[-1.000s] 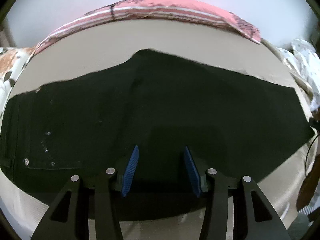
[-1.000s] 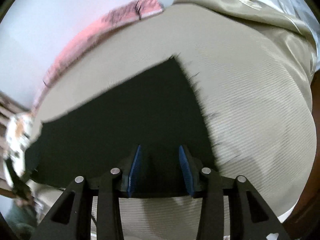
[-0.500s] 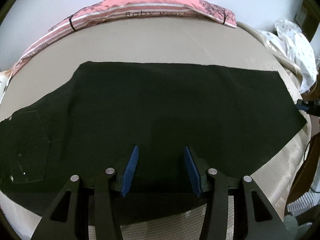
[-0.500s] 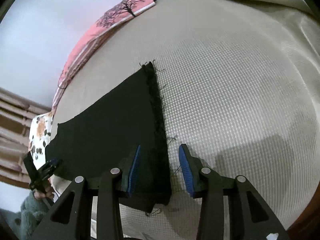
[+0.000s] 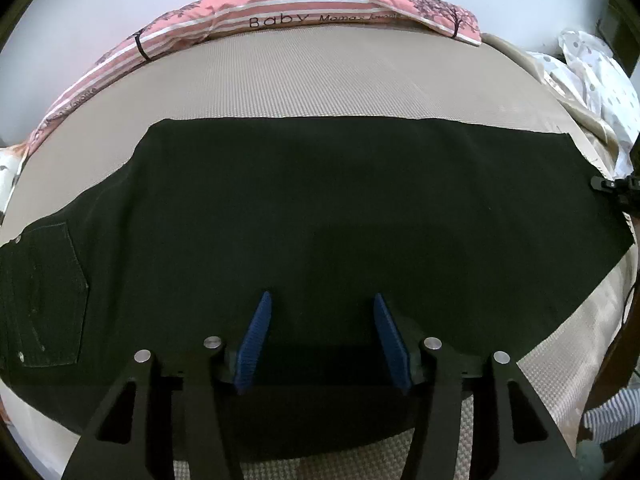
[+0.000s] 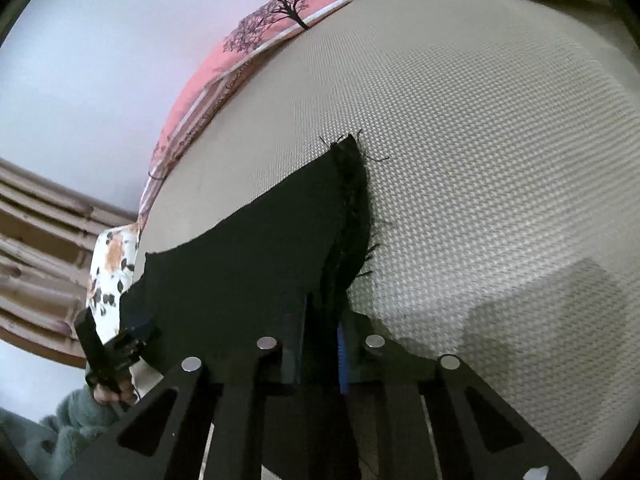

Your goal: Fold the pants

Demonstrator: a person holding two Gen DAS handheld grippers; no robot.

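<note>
Lying flat ahead of the left gripper (image 5: pixel 320 344): black pants (image 5: pixel 320 216), spread across a beige woven mattress (image 5: pixel 320 72), filling nearly the whole width beyond the blue pads (image 5: pixel 253 350). Off to the left of those pads, the seat end with a stitched back pocket (image 5: pixel 48 292) and small rivets. Jaws apart and opening, hovering over the cloth, nothing pinched between them. Beyond the fingertips, past the far edge of the pants, a pink striped pillow (image 5: pixel 280 12) printed with trees and lettering. Far to the right of the fingers, a crumpled white dotted cloth (image 5: pixel 600 76), and at the leg end the tip of the other tool (image 5: pixel 616 188).

Over at the right gripper (image 6: pixel 320 320): jaws closing, nearly together, with the frayed hem (image 6: pixel 352 208) of the pants (image 6: pixel 248 264) caught between them; only a sliver of blue pad (image 6: pixel 341 356) visible beside the cloth. Leg stretching away to the left of the fingers. Bare mattress (image 6: pixel 500 160) to the right of them. Lower left, a hand (image 6: pixel 112 394) in a fuzzy grey-green sleeve (image 6: pixel 60 432) on the other tool's black handle. Pink pillow (image 6: pixel 248 48) far ahead.
</note>
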